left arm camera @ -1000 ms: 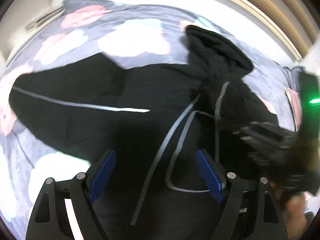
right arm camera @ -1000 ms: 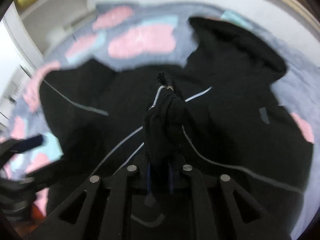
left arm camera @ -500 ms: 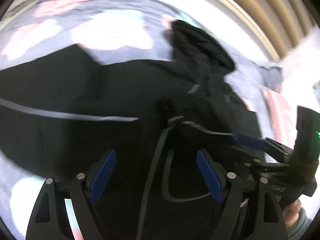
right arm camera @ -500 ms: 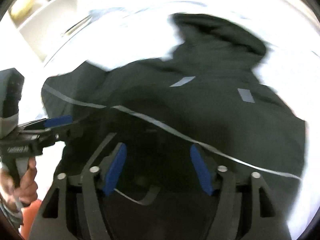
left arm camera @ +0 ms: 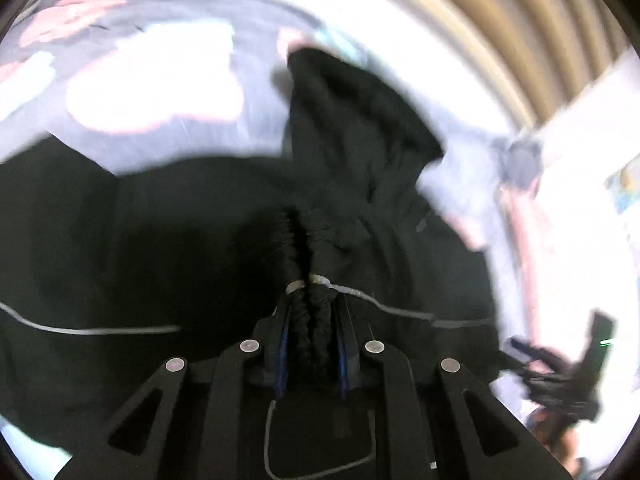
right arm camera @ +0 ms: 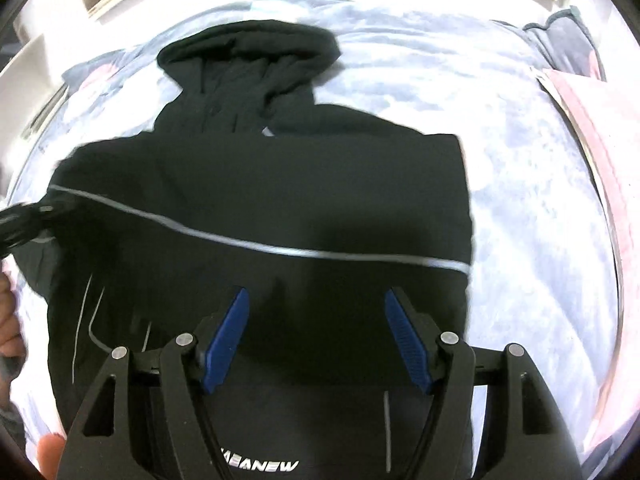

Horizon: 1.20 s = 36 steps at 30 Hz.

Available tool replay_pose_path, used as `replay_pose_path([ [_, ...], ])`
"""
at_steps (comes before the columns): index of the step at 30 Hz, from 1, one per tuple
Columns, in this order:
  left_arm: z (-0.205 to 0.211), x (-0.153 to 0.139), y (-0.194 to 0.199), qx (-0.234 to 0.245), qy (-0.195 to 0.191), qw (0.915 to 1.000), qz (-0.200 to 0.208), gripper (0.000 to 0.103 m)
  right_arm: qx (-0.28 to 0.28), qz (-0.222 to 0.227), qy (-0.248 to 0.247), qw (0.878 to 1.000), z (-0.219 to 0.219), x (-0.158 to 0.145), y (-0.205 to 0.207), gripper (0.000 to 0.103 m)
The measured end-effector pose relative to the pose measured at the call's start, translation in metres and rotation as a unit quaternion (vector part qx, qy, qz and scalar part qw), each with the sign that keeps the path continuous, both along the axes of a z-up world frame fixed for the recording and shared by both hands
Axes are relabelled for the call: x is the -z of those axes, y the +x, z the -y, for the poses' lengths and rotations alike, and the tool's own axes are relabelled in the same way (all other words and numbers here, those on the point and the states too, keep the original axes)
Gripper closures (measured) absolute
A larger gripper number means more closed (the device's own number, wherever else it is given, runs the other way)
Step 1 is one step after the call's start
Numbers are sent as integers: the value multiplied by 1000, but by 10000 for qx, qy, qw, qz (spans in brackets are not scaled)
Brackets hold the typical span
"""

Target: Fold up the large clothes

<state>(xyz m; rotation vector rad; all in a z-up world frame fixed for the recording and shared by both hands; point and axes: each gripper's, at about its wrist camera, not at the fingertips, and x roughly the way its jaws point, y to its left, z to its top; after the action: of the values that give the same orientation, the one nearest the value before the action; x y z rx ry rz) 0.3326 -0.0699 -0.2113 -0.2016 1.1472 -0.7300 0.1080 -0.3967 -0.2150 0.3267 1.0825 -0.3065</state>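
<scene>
A large black hooded jacket (right arm camera: 304,184) with thin grey stripes lies spread on a bed, hood (right arm camera: 248,48) at the far end. My left gripper (left arm camera: 310,312) is shut on a bunched, ribbed fold of the jacket (left arm camera: 308,280); it also shows at the left edge of the right wrist view (right arm camera: 28,220). My right gripper (right arm camera: 316,316) is open and empty just above the jacket's lower part; it also shows at the right of the left wrist view (left arm camera: 560,364).
The bed cover (right arm camera: 520,200) is pale blue-grey with pink and white patches (left arm camera: 160,92). A pink cushion (right arm camera: 592,128) lies at the right side. A slatted wooden wall (left arm camera: 500,20) runs behind the bed.
My right gripper let go of the bunched fabric, opened and moved right. My left gripper, open before, closed on the bunched fold of the jacket.
</scene>
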Motion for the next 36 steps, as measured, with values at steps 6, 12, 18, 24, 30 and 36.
replay_pose_path([
  [6, -47, 53, 20, -387, 908, 9928, -684, 81, 295, -474, 99, 9984, 3, 45, 35, 31],
  [12, -65, 82, 12, -327, 516, 9910, -1193, 78, 348, -1059, 24, 9938, -1, 91, 56, 26],
  [18, -78, 10, -6, -504, 708, 9960, -222, 60, 64, -470, 229, 9986, -9, 46, 40, 26],
  [24, -25, -11, -26, 63, 450, 9985, 289, 38, -315, 3, -92, 9995, -52, 18, 26, 26],
  [30, 14, 86, -12, -137, 1212, 9914, -470, 40, -514, -822, -176, 9951, -67, 80, 35, 26],
  [36, 15, 75, -10, -60, 1217, 9913, -505, 39, -353, -961, -50, 9947, -60, 86, 46, 23],
])
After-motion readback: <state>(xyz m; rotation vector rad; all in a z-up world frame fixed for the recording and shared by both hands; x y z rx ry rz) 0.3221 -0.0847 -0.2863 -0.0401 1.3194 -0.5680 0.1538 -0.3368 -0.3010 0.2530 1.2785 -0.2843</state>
